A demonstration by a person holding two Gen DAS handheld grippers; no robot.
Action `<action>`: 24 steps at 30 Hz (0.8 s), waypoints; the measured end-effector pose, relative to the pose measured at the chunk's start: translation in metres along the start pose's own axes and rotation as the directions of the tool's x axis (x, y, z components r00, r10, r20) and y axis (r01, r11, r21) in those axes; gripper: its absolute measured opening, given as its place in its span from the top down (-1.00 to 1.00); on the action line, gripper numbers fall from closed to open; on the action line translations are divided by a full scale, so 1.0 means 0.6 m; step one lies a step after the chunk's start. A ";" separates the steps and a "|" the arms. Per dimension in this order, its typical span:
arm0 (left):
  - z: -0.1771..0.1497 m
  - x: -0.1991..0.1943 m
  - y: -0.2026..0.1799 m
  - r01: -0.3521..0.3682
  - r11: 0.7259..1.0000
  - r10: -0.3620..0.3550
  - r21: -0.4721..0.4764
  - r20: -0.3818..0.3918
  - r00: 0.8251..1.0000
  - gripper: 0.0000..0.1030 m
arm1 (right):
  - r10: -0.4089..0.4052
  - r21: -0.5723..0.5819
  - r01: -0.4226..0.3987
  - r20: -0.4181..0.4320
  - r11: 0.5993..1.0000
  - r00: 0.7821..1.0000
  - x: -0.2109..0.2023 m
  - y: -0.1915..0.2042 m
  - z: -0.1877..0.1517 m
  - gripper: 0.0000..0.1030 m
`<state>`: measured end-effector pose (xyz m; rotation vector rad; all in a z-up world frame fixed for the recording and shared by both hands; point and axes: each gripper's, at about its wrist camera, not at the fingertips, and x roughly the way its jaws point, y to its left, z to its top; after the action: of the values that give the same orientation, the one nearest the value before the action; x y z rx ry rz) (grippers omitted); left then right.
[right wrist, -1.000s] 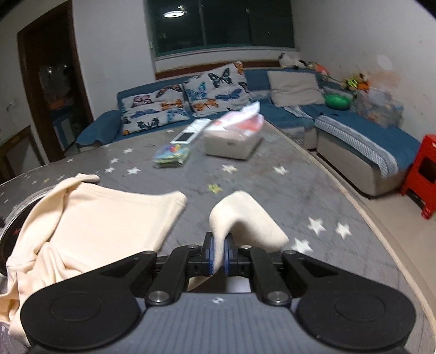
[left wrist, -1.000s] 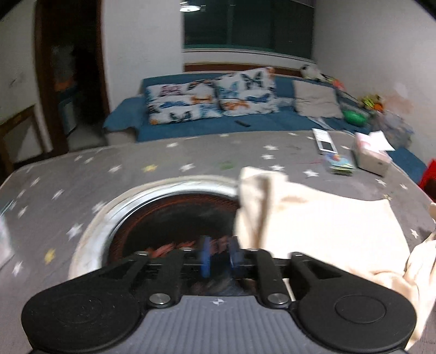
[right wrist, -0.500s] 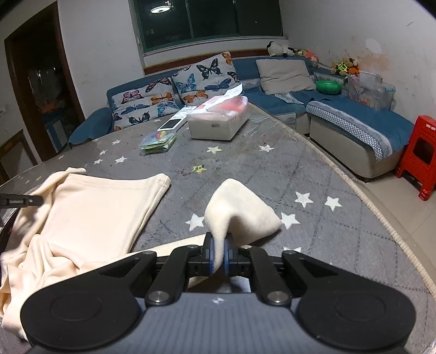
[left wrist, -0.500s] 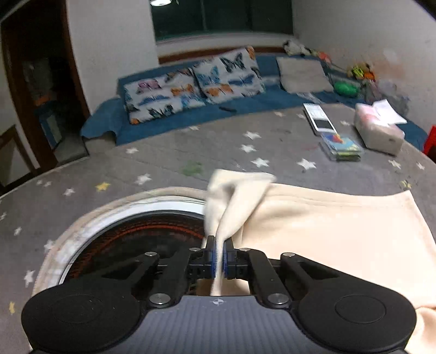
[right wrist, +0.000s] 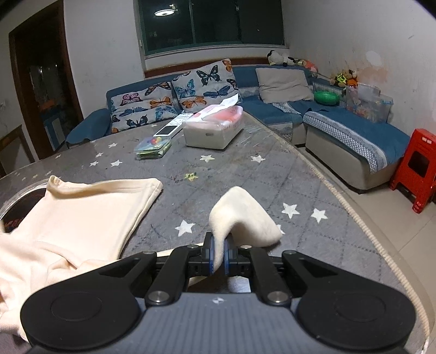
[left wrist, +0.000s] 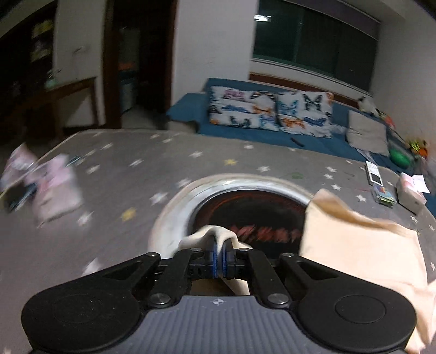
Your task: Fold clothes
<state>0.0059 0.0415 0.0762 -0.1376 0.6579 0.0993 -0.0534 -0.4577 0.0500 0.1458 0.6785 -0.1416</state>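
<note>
While the cream garment [right wrist: 90,207] is lying on the bench [right wrist: 245,174], you are clenching both the left gripper [left wrist: 221,257] and right gripper [right wrist: 218,254] on its folds

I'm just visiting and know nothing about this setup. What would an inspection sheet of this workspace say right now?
Surface: grey star-print table cover with a round metal-rimmed opening.
Job's things: cream garment, partly flat, partly bunched.
Clutter: tissue box, phone-like device, small colourful packet, blurred pink items.
Grippers: left gripper and right gripper each pinch a fold of the garment.
Cables: nothing seen.
Surroundings: blue sofa, butterfly cushions, red stool, dark window.
</note>
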 end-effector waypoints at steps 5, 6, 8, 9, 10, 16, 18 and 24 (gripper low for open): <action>-0.038 -0.033 0.048 -0.032 0.998 0.029 -0.057 -0.056 0.998 0.92 | -0.005 -0.009 0.004 -0.024 1.000 1.000 0.003 -0.003 -0.003 0.88; -0.045 -0.034 0.051 -0.033 0.998 0.029 -0.054 -0.070 0.997 0.89 | 0.000 -0.010 0.000 -0.032 1.000 0.999 0.005 -0.004 -0.004 0.86; -0.052 -0.030 0.055 -0.033 0.998 0.027 -0.051 -0.111 0.994 0.81 | 0.000 -0.017 -0.001 -0.039 1.000 0.999 0.003 -0.004 -0.007 0.84; -0.055 -0.030 0.055 -0.033 0.999 0.028 -0.042 -0.123 0.992 0.78 | 0.002 -0.019 -0.003 -0.041 1.000 0.999 0.001 -0.004 -0.008 0.77; -0.057 -0.037 0.050 -0.036 0.999 0.034 -0.014 -0.115 0.993 0.64 | 0.002 -0.018 -0.003 -0.039 1.000 0.999 -0.003 -0.005 -0.008 0.71; -0.054 -0.110 0.009 0.073 0.986 -0.071 0.150 -0.018 0.997 0.09 | -0.035 -0.022 0.035 -0.025 0.999 0.999 -0.031 -0.028 -0.008 0.54; -0.063 -0.128 -0.022 0.175 0.960 -0.173 0.218 -0.027 0.985 0.09 | -0.059 -0.013 0.059 -0.017 0.998 0.998 -0.036 -0.038 -0.005 0.44; -0.122 -0.139 -0.150 0.481 0.778 -0.451 0.405 -0.175 0.875 0.09 | -0.079 0.023 0.079 -0.005 0.997 0.997 -0.040 -0.061 -0.002 0.37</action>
<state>-0.0915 -0.0630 0.0788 0.1360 0.6824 -0.5407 -0.0791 -0.4912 0.0613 0.1418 0.6872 -0.2250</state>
